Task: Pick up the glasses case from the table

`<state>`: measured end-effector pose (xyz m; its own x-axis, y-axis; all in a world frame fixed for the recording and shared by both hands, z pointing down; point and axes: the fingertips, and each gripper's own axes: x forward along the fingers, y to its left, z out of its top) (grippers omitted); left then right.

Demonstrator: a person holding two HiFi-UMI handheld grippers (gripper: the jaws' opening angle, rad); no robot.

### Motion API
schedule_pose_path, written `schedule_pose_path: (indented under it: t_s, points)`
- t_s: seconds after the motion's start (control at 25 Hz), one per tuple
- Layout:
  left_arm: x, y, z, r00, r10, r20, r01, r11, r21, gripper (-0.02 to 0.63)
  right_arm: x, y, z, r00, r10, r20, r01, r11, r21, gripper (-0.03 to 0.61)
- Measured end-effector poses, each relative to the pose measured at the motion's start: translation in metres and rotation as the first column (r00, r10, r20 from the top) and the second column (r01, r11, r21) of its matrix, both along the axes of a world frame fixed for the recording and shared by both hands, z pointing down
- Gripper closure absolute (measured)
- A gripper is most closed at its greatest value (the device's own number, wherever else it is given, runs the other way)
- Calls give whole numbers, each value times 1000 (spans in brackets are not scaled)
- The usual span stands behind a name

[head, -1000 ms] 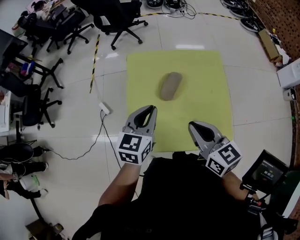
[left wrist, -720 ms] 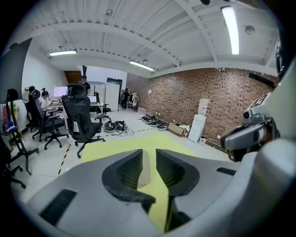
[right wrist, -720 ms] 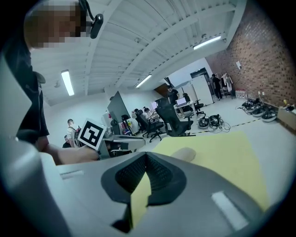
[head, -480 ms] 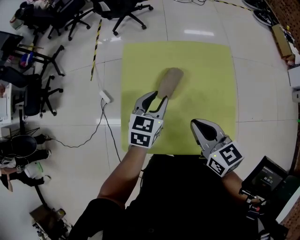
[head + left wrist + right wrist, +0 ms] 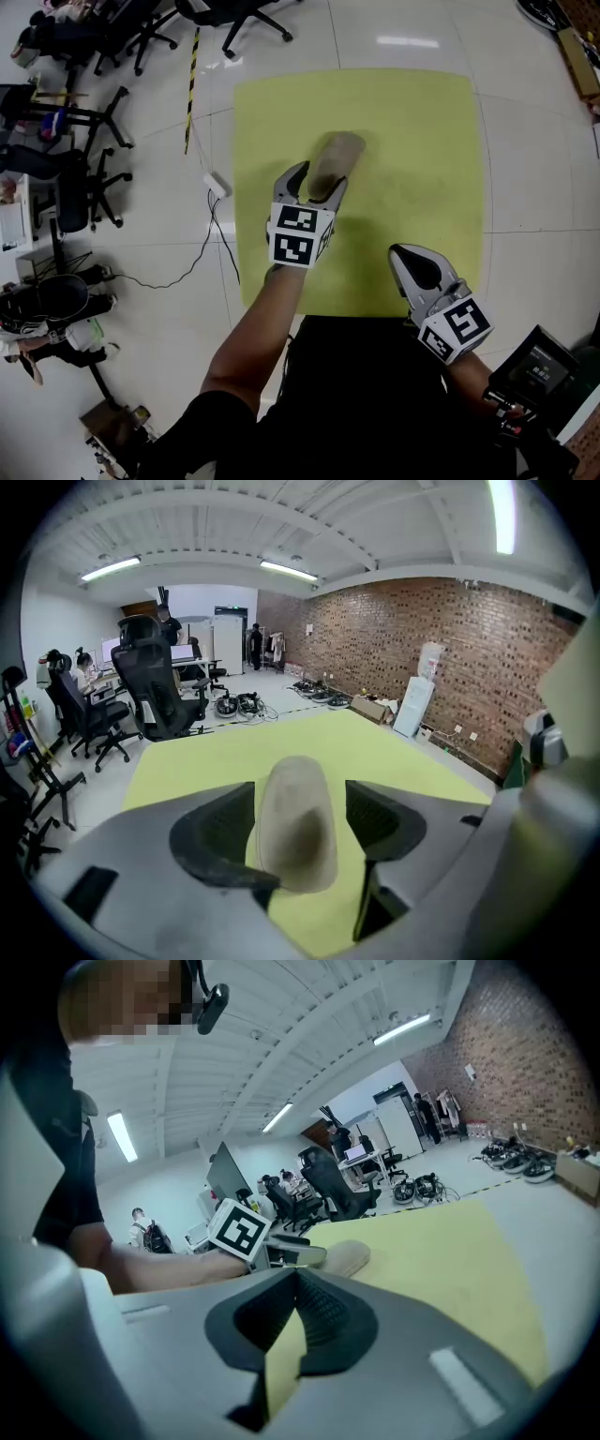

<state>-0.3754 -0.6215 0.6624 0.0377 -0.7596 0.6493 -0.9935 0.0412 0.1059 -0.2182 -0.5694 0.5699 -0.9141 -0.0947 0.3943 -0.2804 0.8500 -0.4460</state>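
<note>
The glasses case [image 5: 337, 153] is a tan oval pouch lying on the yellow-green table top [image 5: 422, 141]. My left gripper [image 5: 317, 178] reaches over the table with its jaws opening on either side of the case's near end. In the left gripper view the case [image 5: 295, 822] lies between the two dark pads [image 5: 220, 832] with a gap on each side, so nothing grips it. My right gripper [image 5: 414, 260] hangs back over the table's near edge, shut and empty. In the right gripper view its jaws [image 5: 298, 1279] meet at the tip, with the case [image 5: 342, 1258] beyond.
Office chairs [image 5: 84, 178] stand on the tiled floor at the left. A power strip with a cable [image 5: 217, 184] lies beside the table's left edge. A small screen device [image 5: 536, 361] sits at the bottom right. A brick wall [image 5: 412, 639] stands beyond the table.
My left gripper has moved forward and down to the case and its jaws have gone from shut to open around the near end. The right gripper sank a little.
</note>
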Motion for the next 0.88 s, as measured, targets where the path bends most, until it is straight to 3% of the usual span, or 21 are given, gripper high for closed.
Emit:
schedule_pose_path:
  t_s: [0.28,0.56,0.88]
  points:
    - [9,-3,12,1000,31,1,-31,996,-81,245,1,18,-4,1000,-23,-9,23,999,-46,575]
    - [2,-21,45,999,48,14,-46,992,-122,227,-1,2,24,1000,-5,-17,4,997,-73,577]
    - [7,-10,57,996,83,28,-77,983,-164,215,0,23,27,1000,1,-21,-3,995,-97,577]
